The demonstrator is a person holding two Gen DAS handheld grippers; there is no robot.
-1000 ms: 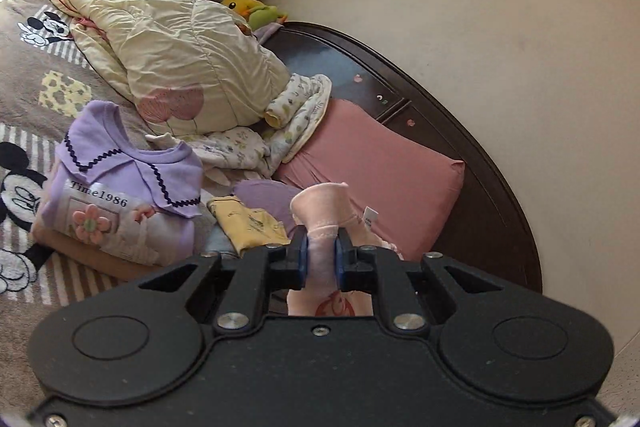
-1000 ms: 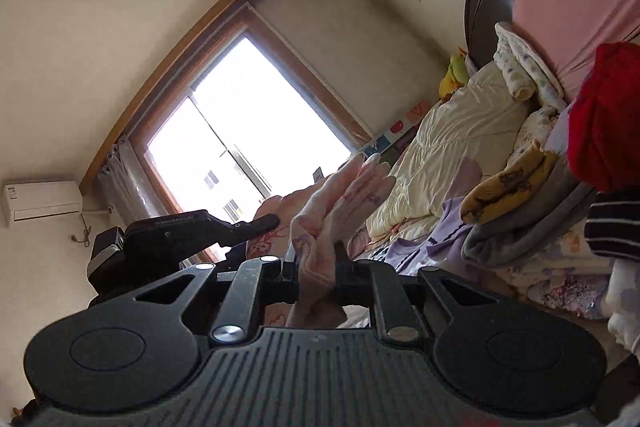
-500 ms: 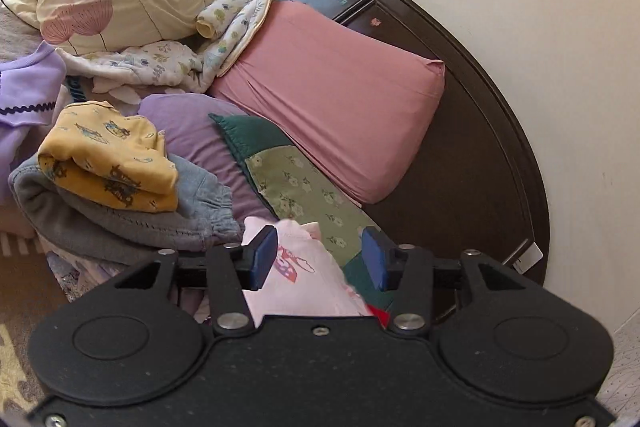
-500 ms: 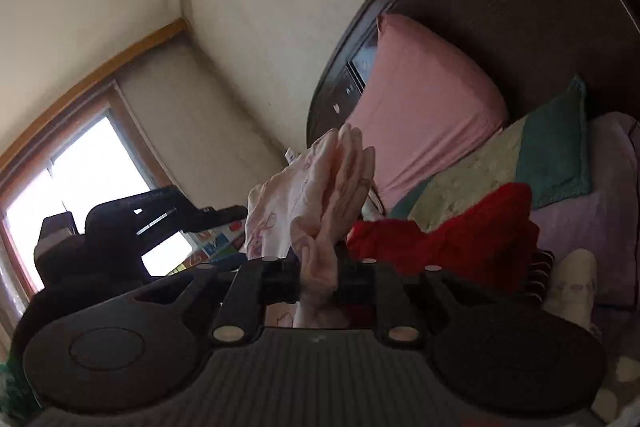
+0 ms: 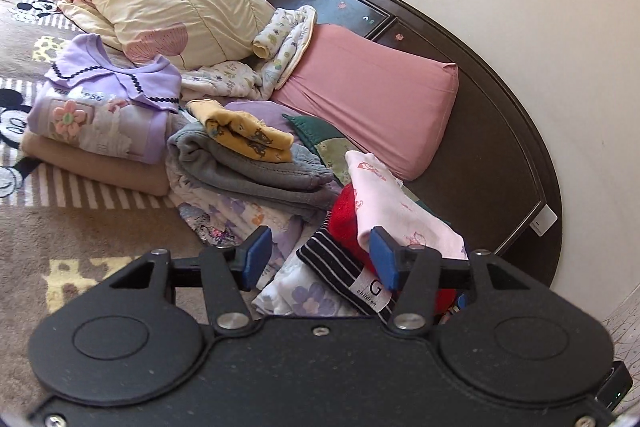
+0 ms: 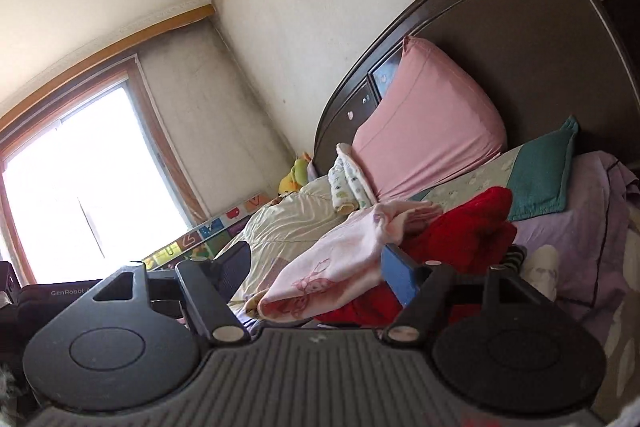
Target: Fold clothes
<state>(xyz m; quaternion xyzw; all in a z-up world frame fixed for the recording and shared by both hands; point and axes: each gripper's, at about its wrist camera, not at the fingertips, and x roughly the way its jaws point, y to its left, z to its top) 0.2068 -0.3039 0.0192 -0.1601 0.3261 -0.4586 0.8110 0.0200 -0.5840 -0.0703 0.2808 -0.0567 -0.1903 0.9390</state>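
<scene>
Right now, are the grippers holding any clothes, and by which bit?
Nothing is held. The left gripper and right gripper are both opening, and the folded pale pink printed garment lies loose on the red knitted garment.

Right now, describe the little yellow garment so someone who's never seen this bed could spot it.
Start at the big pink pillow leaning on the dark headboard. Left of its lower end, a folded grey garment lies on the bed. The yellow garment sits on top, the only mustard-yellow piece, printed with small dark cartoon figures.
</scene>
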